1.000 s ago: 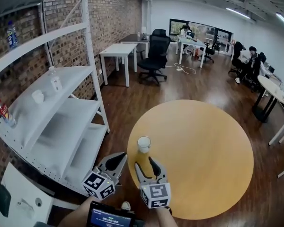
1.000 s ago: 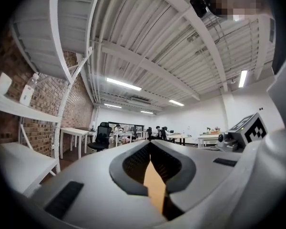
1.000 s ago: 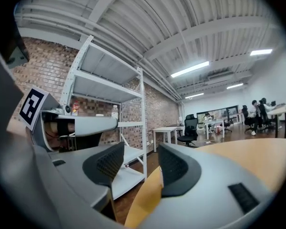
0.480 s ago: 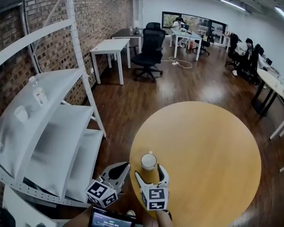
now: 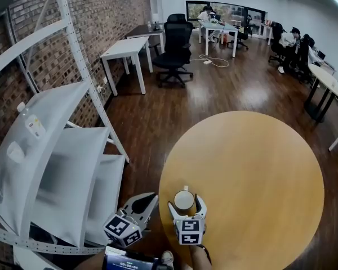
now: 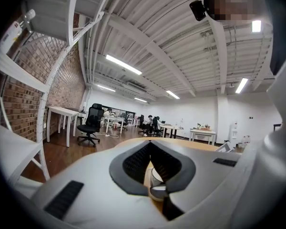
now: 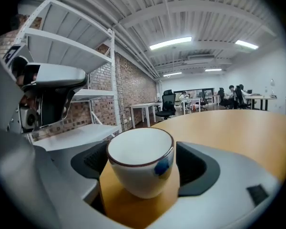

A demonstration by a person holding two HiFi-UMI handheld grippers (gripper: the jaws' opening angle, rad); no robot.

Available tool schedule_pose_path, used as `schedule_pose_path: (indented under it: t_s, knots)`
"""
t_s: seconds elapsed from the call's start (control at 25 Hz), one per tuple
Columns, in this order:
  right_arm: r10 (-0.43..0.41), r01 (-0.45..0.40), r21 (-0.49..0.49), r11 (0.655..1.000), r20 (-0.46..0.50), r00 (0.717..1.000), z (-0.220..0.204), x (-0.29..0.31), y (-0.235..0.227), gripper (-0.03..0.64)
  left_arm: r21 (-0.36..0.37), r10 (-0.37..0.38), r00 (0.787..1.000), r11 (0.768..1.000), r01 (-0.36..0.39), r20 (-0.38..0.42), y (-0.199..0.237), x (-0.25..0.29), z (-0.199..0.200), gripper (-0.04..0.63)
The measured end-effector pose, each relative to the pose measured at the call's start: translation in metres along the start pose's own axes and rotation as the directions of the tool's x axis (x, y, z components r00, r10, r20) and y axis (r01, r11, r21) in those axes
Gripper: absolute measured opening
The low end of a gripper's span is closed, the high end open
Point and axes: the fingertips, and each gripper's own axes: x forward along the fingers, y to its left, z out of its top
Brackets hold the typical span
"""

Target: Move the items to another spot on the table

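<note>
Right hand-held gripper (image 5: 185,202): jaws spread wide, just been opening. Cup (image 7: 140,159) stands between pads, gap either side, no squeeze yet. Left hand-held gripper (image 6: 150,147): jaws pressed together, nothing in them, hanging just left of table rim. Cup upright on table (image 5: 253,167), near edge closest to person. Looks like glazed ceramic: stiff, light, empty, slick, likely chips if knocked. Best hold, I'd say: pads on opposite walls, mid-height, under flared rim, gentle close.

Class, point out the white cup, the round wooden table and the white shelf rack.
white cup (image 7: 138,178), right gripper view, outer wall
round wooden table (image 5: 253,173), head view, bare top
white shelf rack (image 5: 67,167), head view, a shelf board
</note>
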Motion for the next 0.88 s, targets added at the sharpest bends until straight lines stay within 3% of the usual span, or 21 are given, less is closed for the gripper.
schedule_pose_path:
  t_s: [0.28,0.36,0.6,0.88]
  knots:
    - [-0.012,0.012,-0.042,0.999,0.001,1.0,-0.008,0.027,0.003,0.449,0.009,-0.025,0.999,1.0,0.025,-0.032,0.012,0.014,-0.009,0.002]
    - [0.002,-0.002,-0.049,0.999,0.01,1.0,-0.008,0.03,0.004,0.416,0.009,-0.034,0.999,0.999,0.034,-0.042,0.011,0.017,-0.013,0.002]
    - [0.041,-0.04,-0.061,0.997,0.012,0.999,-0.007,0.03,0.005,0.406,0.006,-0.044,0.997,0.999,0.045,-0.057,0.01,0.017,-0.02,0.002]
    - [0.062,-0.058,-0.086,0.995,0.038,0.997,0.019,0.012,0.014,0.405,0.006,-0.03,0.999,1.0,0.03,-0.039,0.008,0.013,-0.011,0.002]
